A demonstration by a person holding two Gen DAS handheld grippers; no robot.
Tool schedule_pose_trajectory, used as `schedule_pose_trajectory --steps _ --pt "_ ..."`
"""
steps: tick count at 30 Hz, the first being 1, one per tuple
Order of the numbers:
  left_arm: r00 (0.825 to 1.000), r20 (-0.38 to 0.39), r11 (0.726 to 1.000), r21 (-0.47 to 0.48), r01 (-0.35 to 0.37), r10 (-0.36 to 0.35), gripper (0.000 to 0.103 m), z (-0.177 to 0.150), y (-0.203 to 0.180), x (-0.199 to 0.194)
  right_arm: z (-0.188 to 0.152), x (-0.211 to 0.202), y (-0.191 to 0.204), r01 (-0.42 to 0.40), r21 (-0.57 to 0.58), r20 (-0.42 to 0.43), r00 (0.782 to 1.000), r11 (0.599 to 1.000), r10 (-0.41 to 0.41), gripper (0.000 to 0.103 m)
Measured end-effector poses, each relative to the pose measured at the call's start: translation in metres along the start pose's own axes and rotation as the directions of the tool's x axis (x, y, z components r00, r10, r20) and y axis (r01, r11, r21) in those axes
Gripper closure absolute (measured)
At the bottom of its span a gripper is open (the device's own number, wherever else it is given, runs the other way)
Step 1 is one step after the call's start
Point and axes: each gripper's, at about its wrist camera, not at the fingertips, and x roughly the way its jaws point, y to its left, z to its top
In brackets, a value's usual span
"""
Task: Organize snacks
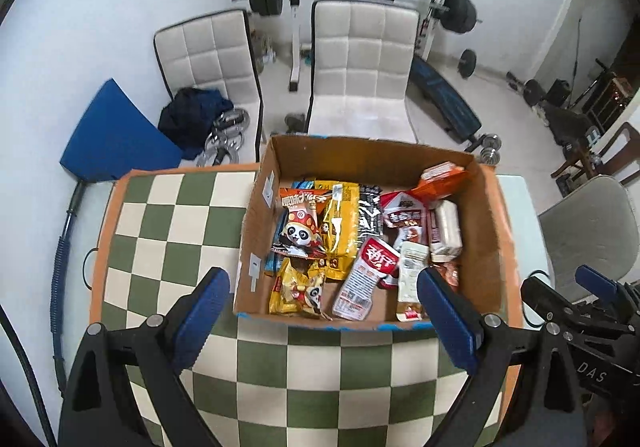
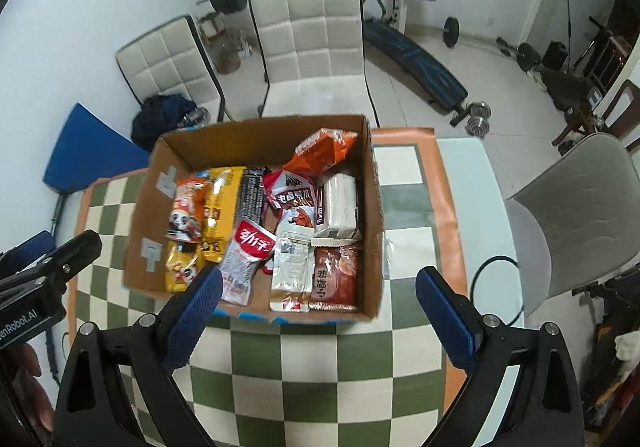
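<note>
A cardboard box (image 1: 360, 151) (image 2: 256, 137) stands on the green-and-cream checkered cloth and holds several snack packets: a panda packet (image 1: 300, 231), yellow packets (image 1: 340, 223), a red-and-white pouch (image 1: 368, 279) (image 2: 248, 251), an orange bag (image 2: 320, 151) and a white wrapped block (image 2: 340, 207). My left gripper (image 1: 324, 305) hovers open just short of the box's near wall, nothing between its blue pads. My right gripper (image 2: 318, 307) is also open and empty, in front of the box's near right corner. Each gripper shows at the edge of the other's view.
The checkered cloth (image 1: 312, 379) has an orange border and lies on a white table (image 2: 464, 175). Two white padded chairs (image 1: 360, 63) stand behind the table, a grey chair (image 2: 576, 207) at its right. A weight bench and barbell rack fill the room behind.
</note>
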Motion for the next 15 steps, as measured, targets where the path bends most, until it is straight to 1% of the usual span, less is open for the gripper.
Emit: schedule_pose_trajectory --steps 6,10,15 --pt "0.998 0.066 1.000 0.009 0.011 -0.011 0.007 -0.030 0.000 -0.054 -0.032 -0.064 0.002 -0.017 -0.002 0.088 0.996 1.000 0.017 0.004" --pt "0.996 0.083 1.000 0.007 0.009 -0.009 0.007 -0.048 0.002 -0.079 -0.057 -0.098 0.006 -0.031 -0.004 0.120 0.992 1.000 0.031 0.004" --pt "0.995 0.095 1.000 0.005 0.024 -0.024 0.007 -0.068 0.006 -0.109 -0.086 -0.138 0.009 -0.043 -0.007 0.156 0.987 0.999 0.043 0.004"
